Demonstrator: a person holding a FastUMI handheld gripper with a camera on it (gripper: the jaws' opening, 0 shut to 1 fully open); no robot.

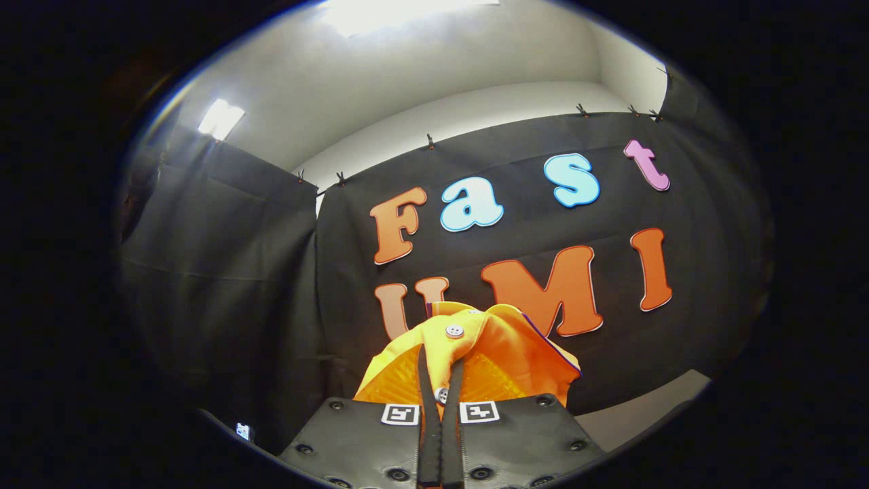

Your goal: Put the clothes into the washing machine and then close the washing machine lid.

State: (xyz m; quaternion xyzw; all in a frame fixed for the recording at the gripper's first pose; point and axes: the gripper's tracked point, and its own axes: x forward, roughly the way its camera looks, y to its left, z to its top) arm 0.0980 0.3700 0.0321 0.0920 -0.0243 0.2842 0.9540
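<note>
Clothes (475,360) sit bunched between the fingers (426,387), an orange and yellow garment rising just ahead of them against the black cloth wall (224,272). Both fingers lie close together and press the fabric from either side, so the gripper (441,401) is clamped on it. A pale button (454,331) shows near the top of the bunch, and a second one peeks out low down at the gap between the fingers. A thin dark edge runs down the garment's right side. How much cloth hangs below is hidden behind the gripper body. Beyond the garment to the lower right, a pale strip of surface (638,414) is cut off, too little to tell what it is. Above the cloth, a white wall (434,75) and a bright ceiling light (380,13) blur out.
</note>
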